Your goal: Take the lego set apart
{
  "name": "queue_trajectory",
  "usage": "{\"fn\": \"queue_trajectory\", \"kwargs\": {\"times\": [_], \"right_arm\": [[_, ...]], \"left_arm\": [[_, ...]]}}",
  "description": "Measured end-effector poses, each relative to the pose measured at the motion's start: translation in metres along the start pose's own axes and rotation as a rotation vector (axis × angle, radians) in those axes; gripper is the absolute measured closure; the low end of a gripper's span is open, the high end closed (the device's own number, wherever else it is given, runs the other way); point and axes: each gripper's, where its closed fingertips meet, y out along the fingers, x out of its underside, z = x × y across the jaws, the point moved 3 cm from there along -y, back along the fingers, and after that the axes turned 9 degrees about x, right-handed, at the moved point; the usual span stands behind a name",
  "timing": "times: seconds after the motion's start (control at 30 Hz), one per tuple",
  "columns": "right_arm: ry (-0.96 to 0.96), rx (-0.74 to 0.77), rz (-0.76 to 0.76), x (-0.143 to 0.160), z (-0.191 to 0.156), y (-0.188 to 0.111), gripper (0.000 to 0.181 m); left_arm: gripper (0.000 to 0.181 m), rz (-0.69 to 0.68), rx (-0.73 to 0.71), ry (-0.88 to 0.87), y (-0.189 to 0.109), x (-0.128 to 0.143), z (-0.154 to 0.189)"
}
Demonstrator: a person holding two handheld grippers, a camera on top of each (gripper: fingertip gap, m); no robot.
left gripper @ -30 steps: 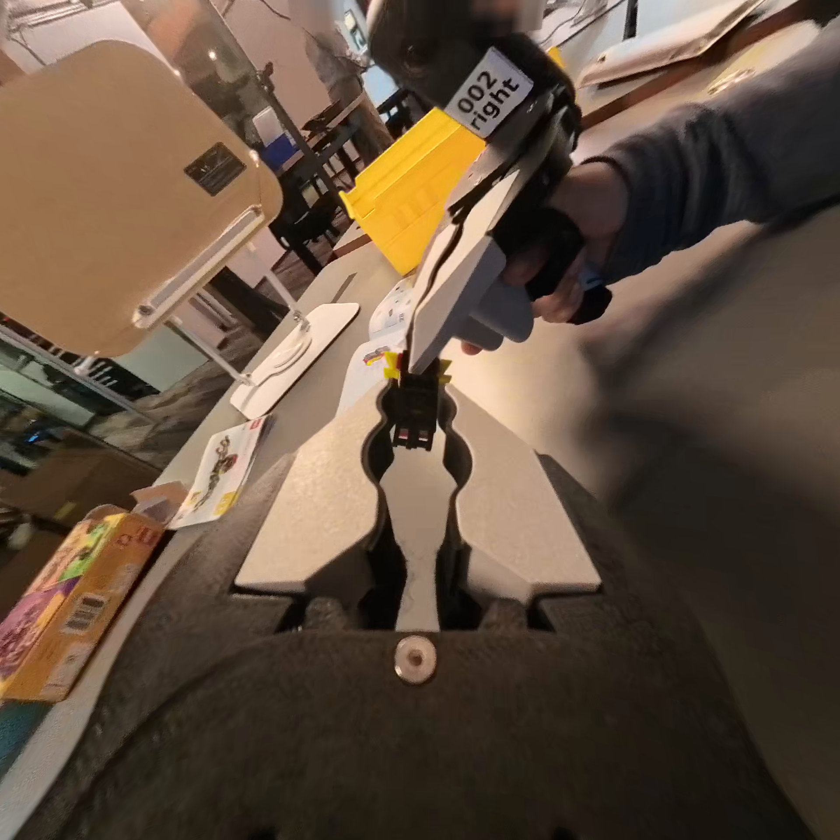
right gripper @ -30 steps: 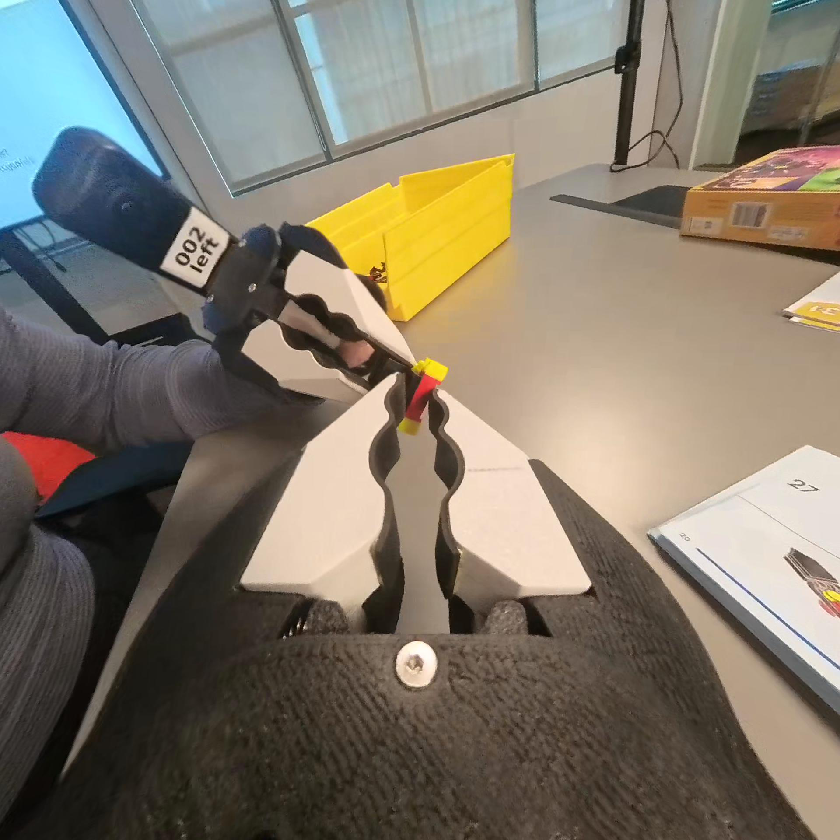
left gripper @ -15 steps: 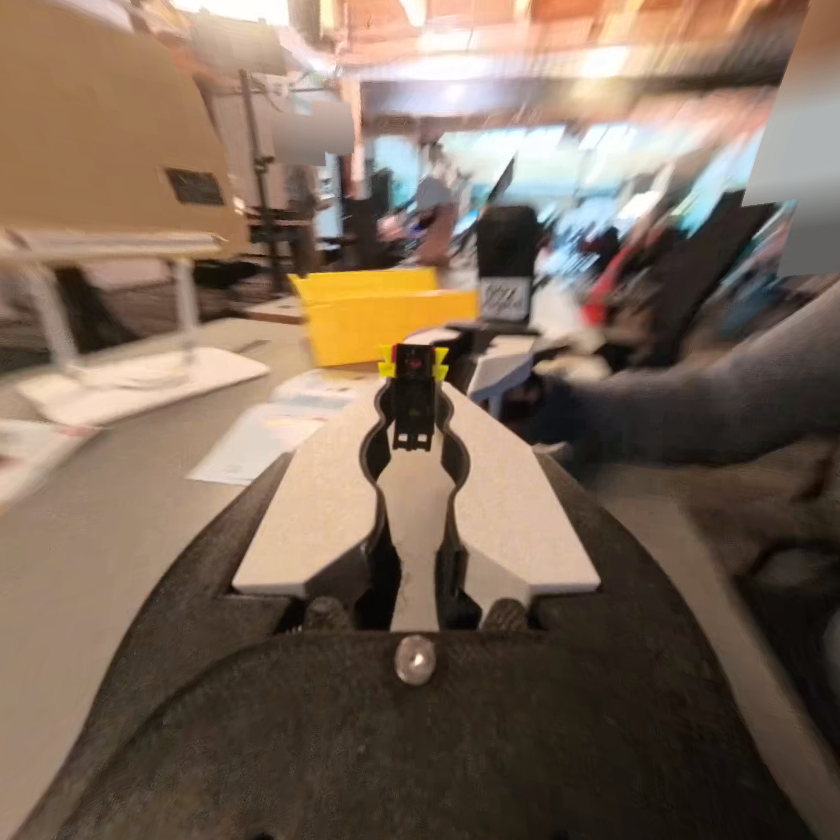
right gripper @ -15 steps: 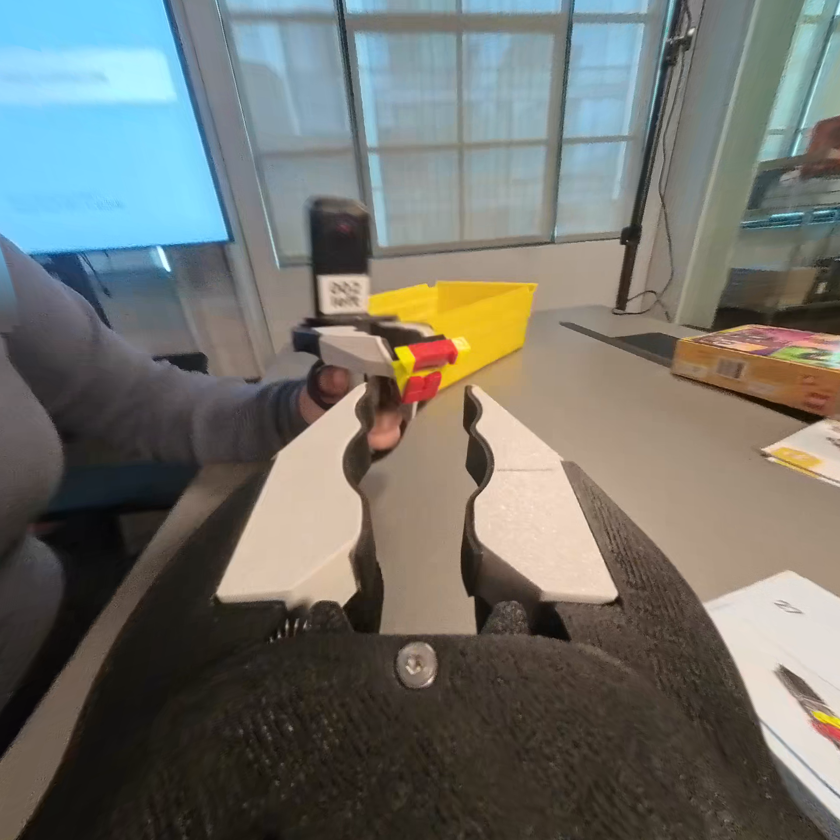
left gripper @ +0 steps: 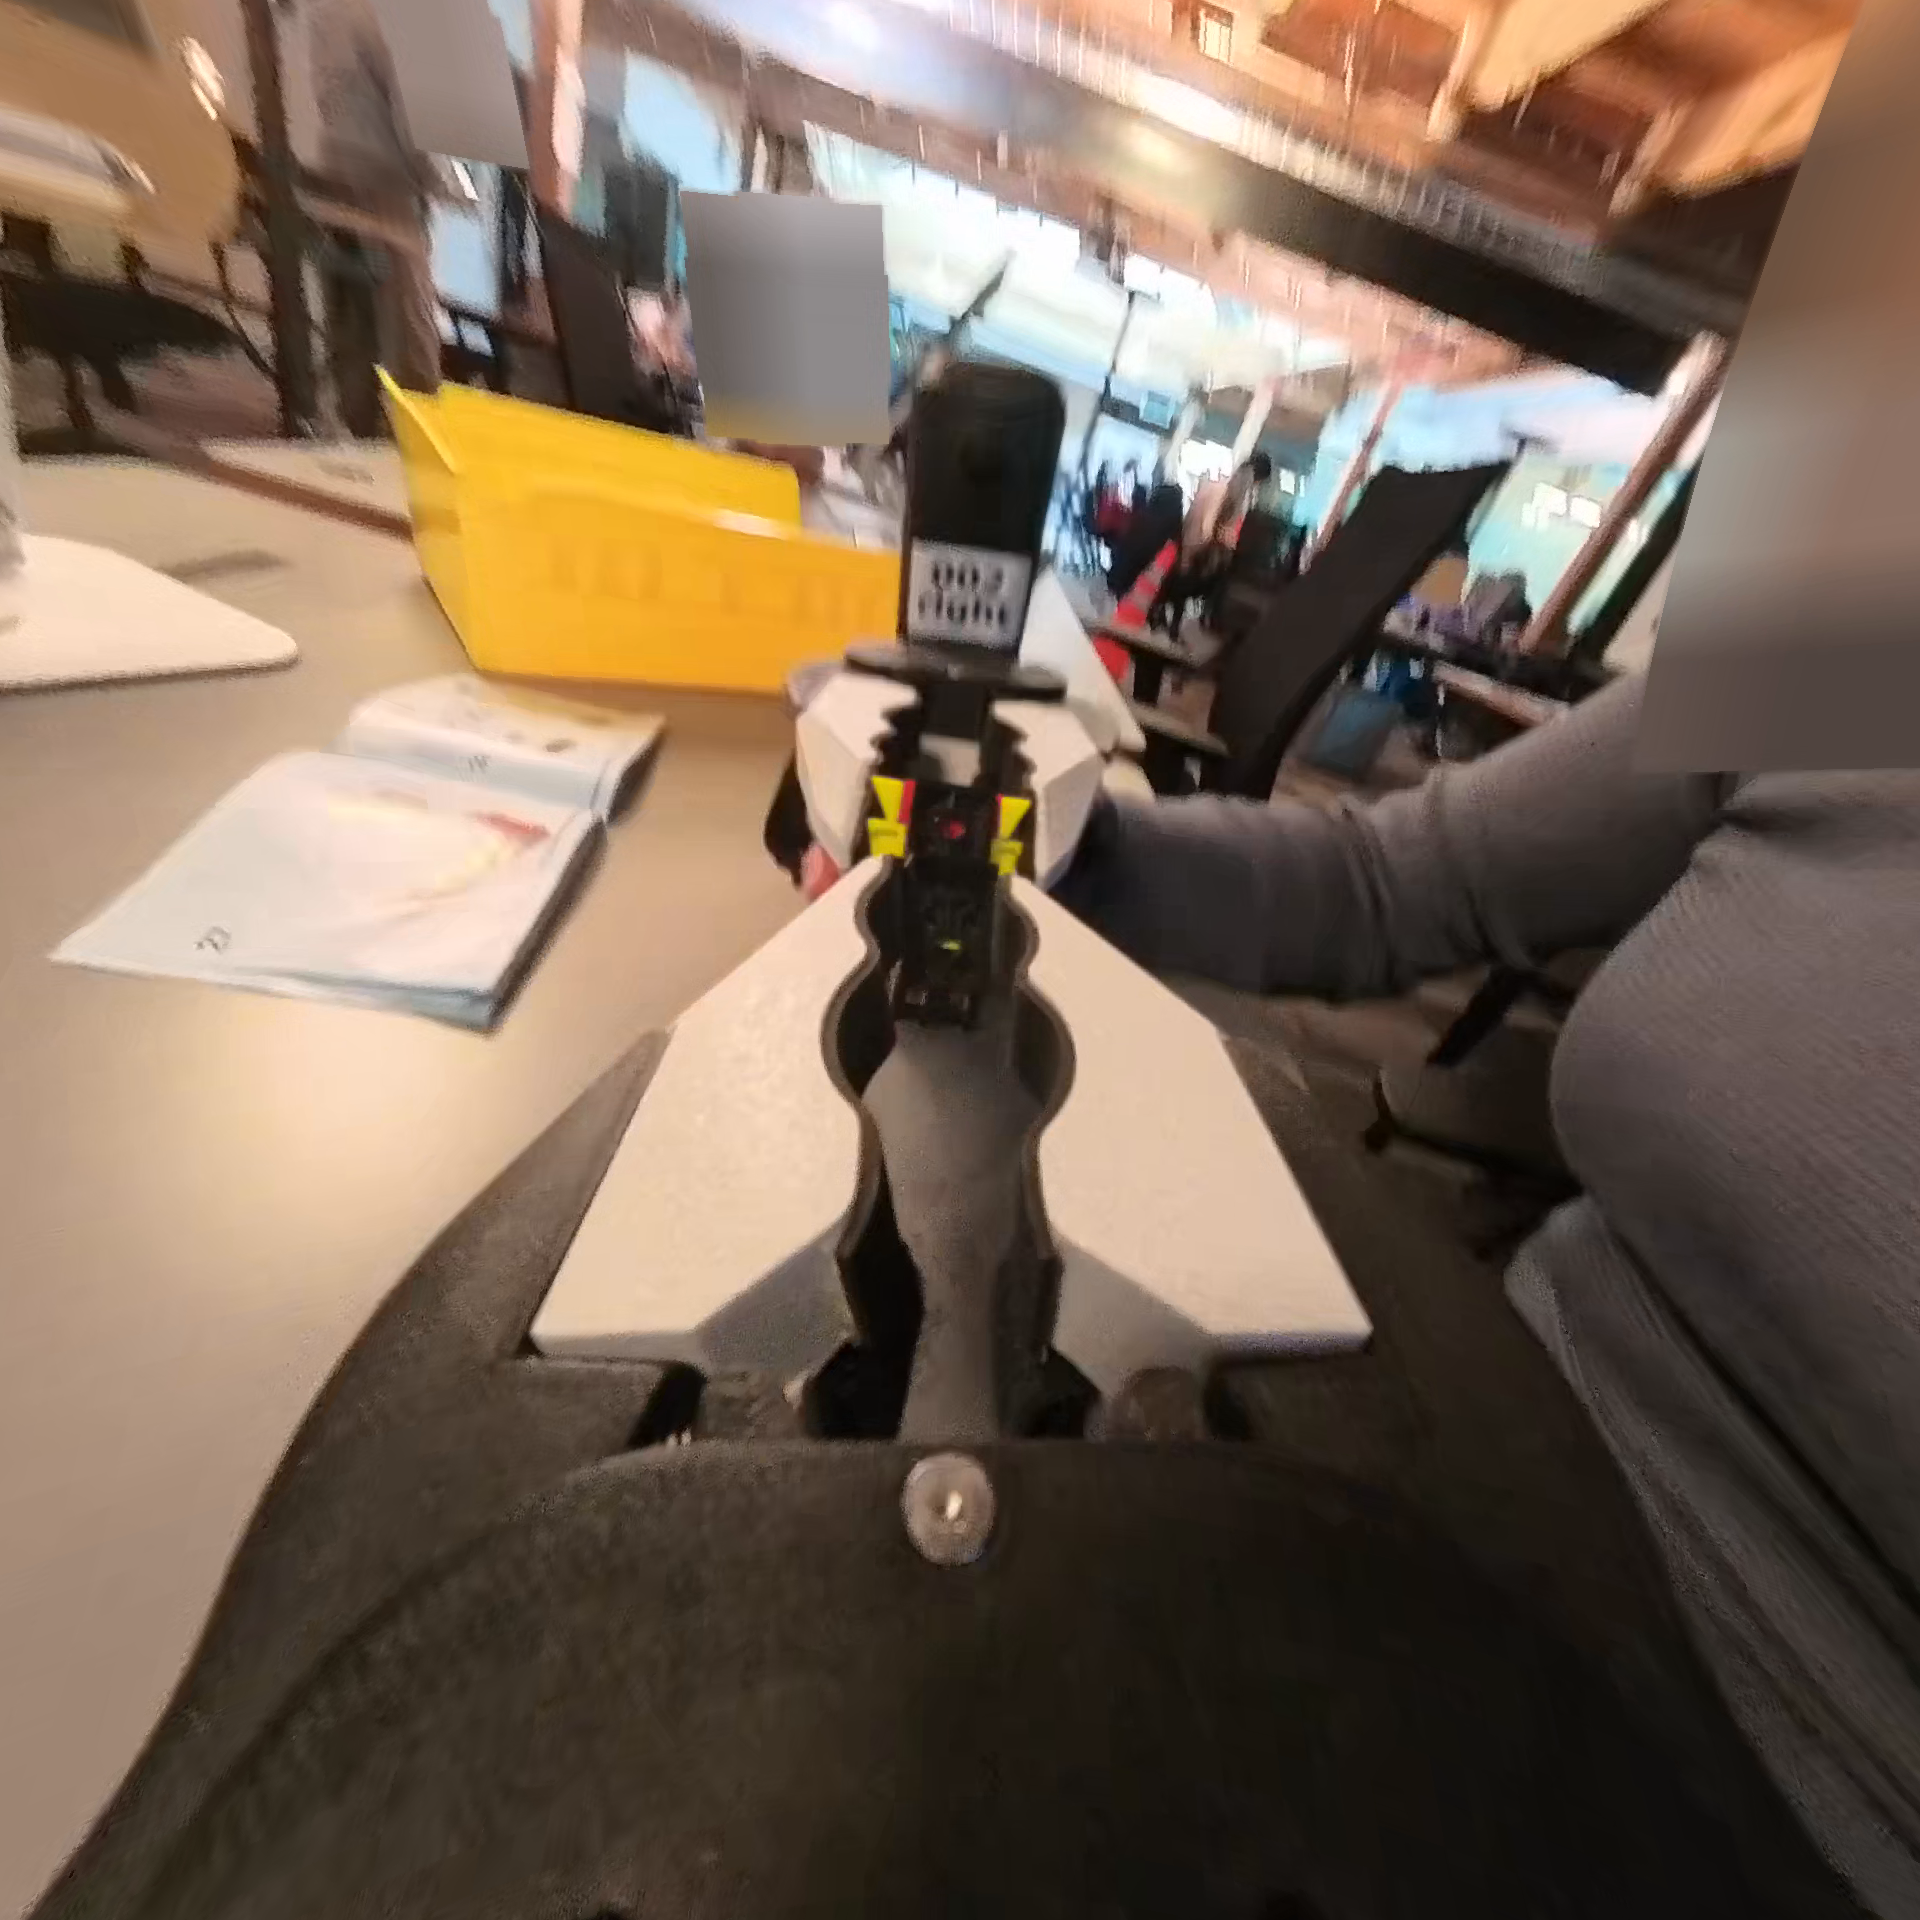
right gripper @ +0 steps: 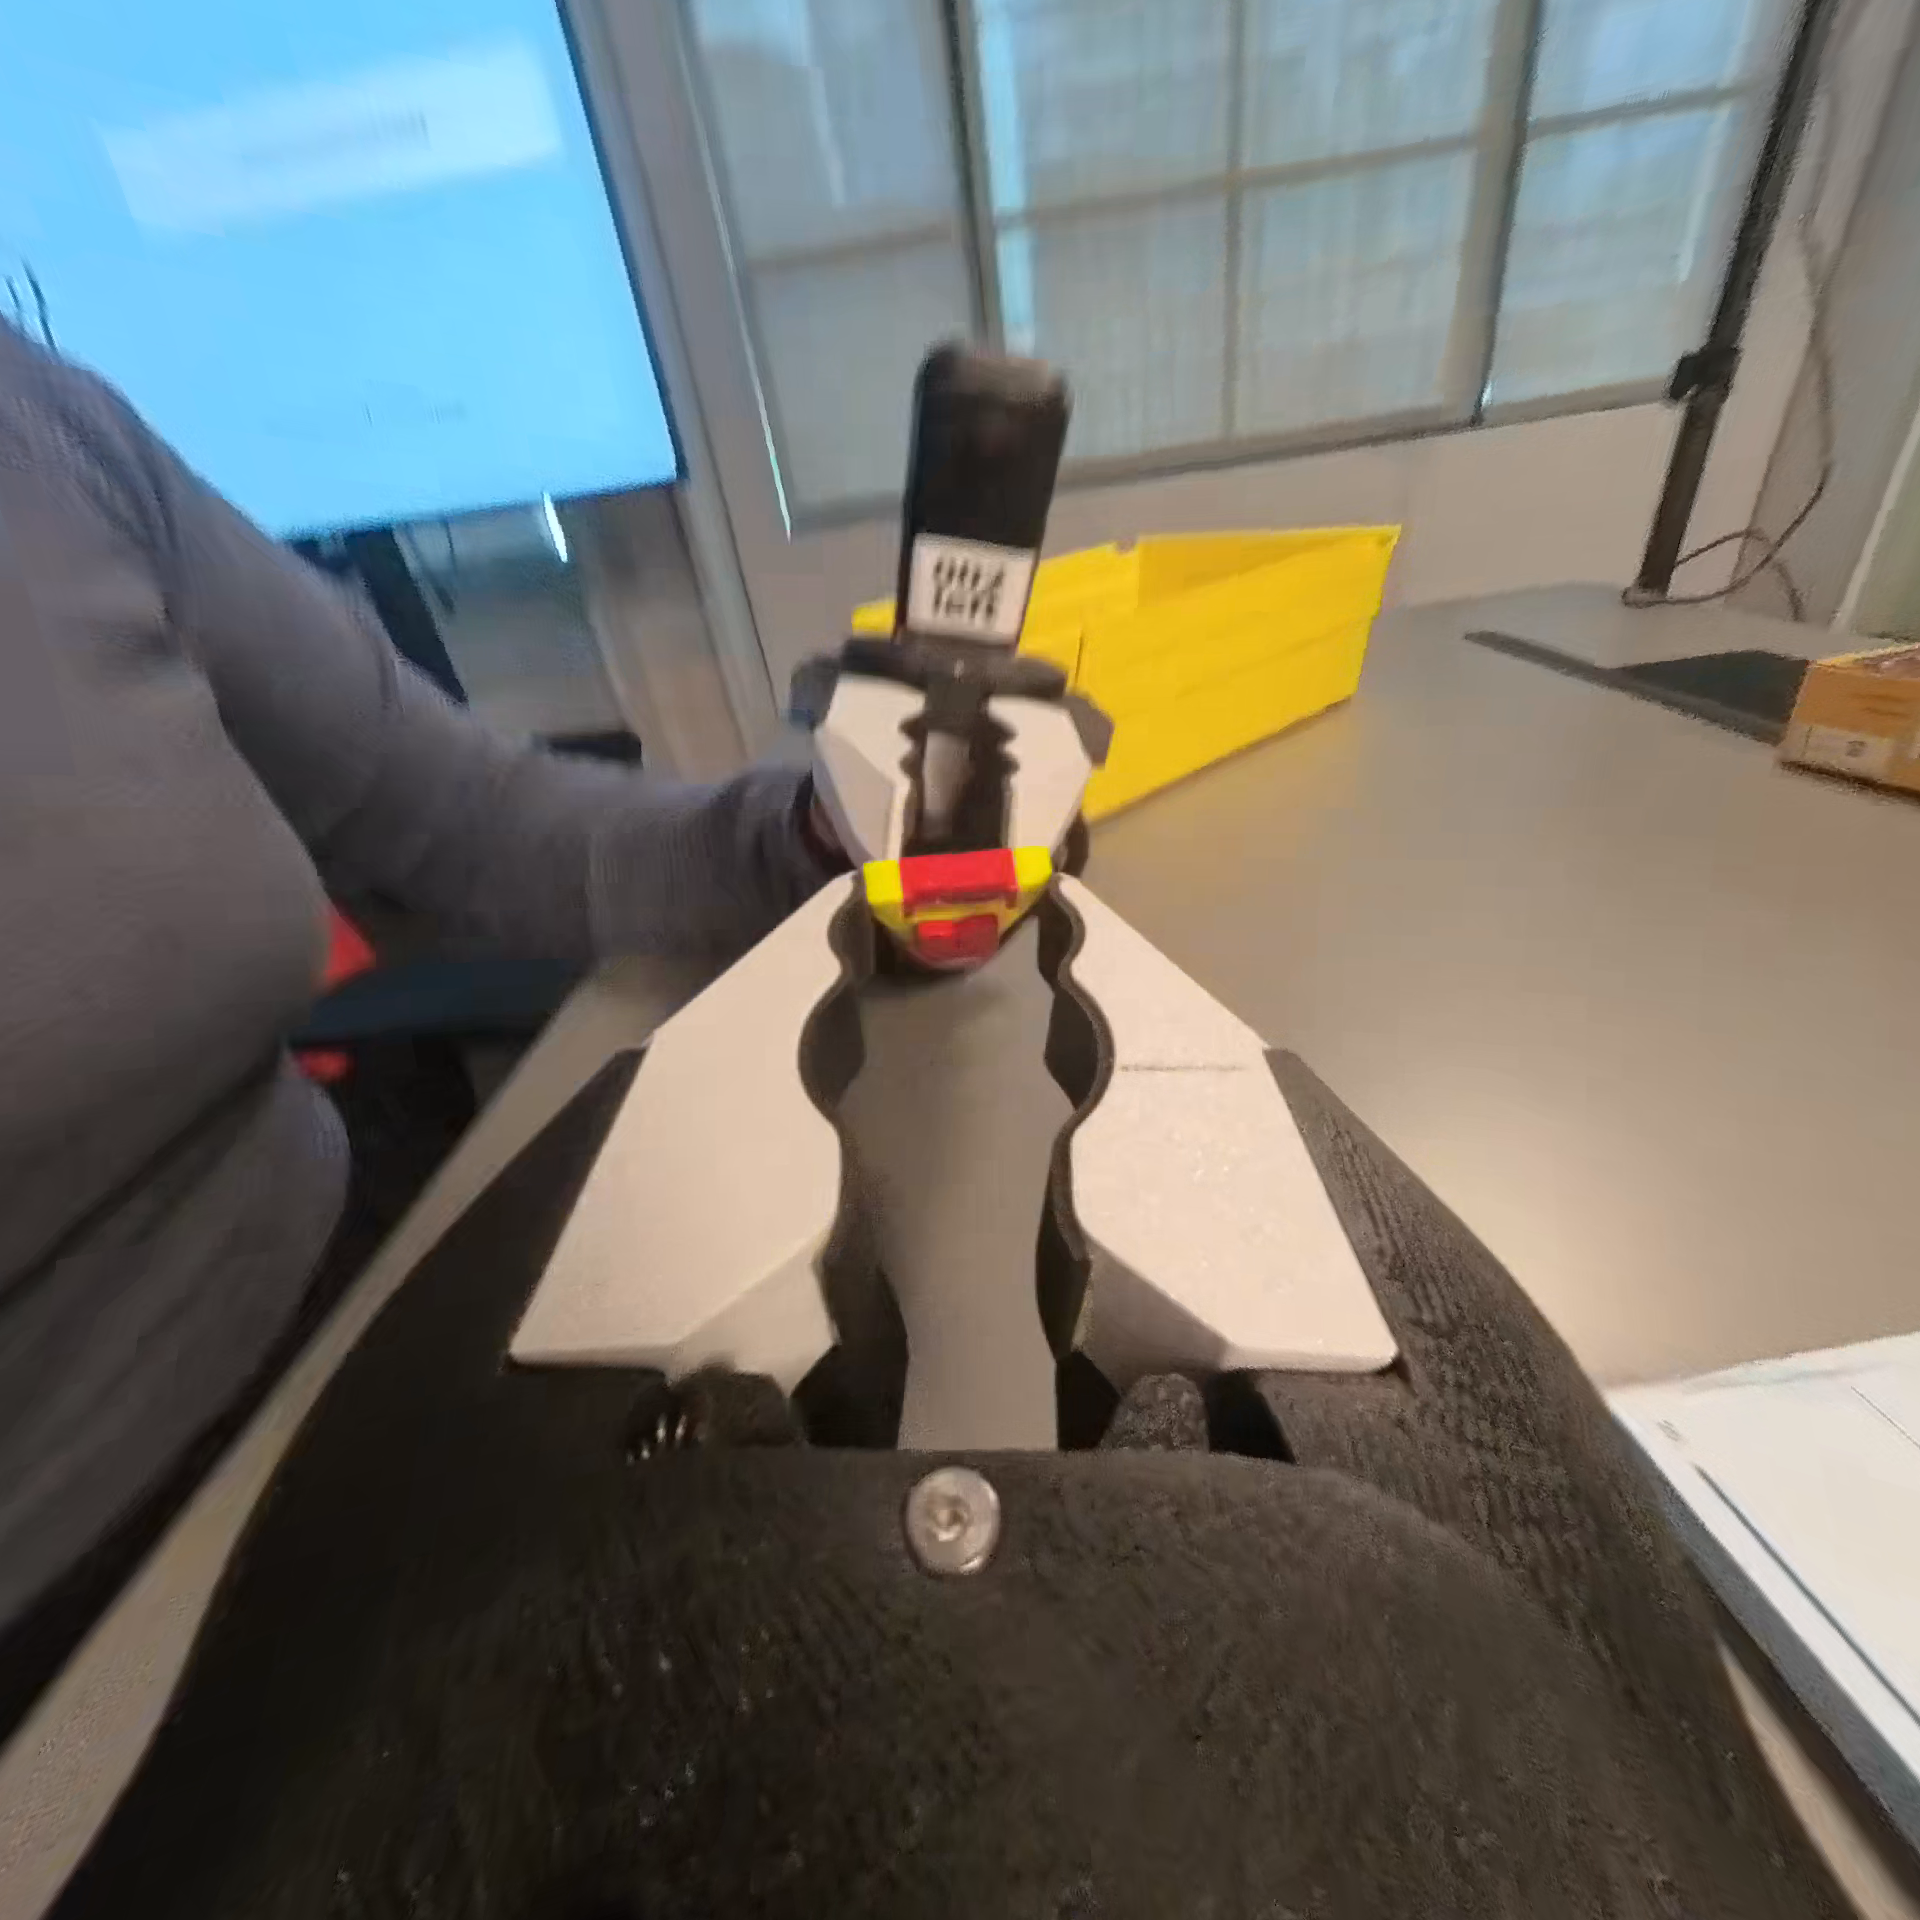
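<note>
The lego set (left gripper: pixel 940 935) is a small black model with yellow and red parts, held in the air above the grey table. My left gripper (left gripper: pixel 943 894) is shut on its black body. In the right wrist view its red and yellow end (right gripper: pixel 956 878) sits between the tips of my right gripper (right gripper: pixel 948 894), whose jaws stand against both sides of it. The two grippers face each other tip to tip: the right one shows beyond the set in the left wrist view (left gripper: pixel 945 769), and the left one in the right wrist view (right gripper: pixel 951 821).
A yellow bin (left gripper: pixel 623 582) stands on the table behind, also in the right wrist view (right gripper: pixel 1226 623). An open instruction booklet (left gripper: pixel 343 862) lies to the left. A cardboard box (right gripper: pixel 1860 717) sits far right. A white stand base (left gripper: pixel 104 623) is at the left edge.
My right gripper was open and apart from the set half a second ago; it has moved in and closed around the set's red and yellow end. Both grippers have turned to face each other.
</note>
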Motion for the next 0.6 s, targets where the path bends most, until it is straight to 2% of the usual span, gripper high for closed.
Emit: {"fn": "queue_trajectory", "kwargs": {"times": [0.13, 0.23, 0.37, 0.5, 0.57, 0.6], "right_arm": [[-0.200, 0.020, -0.234, 0.030, 0.001, -0.001, 0.151], [-0.333, 0.079, -0.405, 0.051, 0.007, -0.004, 0.151], [-0.268, 0.138, -0.496, 0.060, 0.017, -0.003, 0.151], [-0.045, 0.122, -0.440, 0.052, 0.019, -0.001, 0.137], [-0.032, 0.113, -0.460, 0.055, 0.017, 0.002, 0.144], [-0.044, 0.119, -0.467, 0.056, 0.017, 0.003, 0.153]], "left_arm": [[0.166, -0.165, 0.054, -0.067, -0.005, 0.024, -0.005], [0.166, -0.253, 0.026, -0.070, -0.010, 0.033, -0.012], [0.166, -0.362, -0.074, 0.024, -0.013, 0.043, -0.023], [0.166, -0.468, -0.114, 0.184, -0.011, 0.052, -0.023], [0.166, -0.488, -0.123, 0.219, -0.009, 0.053, -0.023], [0.166, -0.493, -0.120, 0.220, -0.008, 0.054, -0.023]]}}
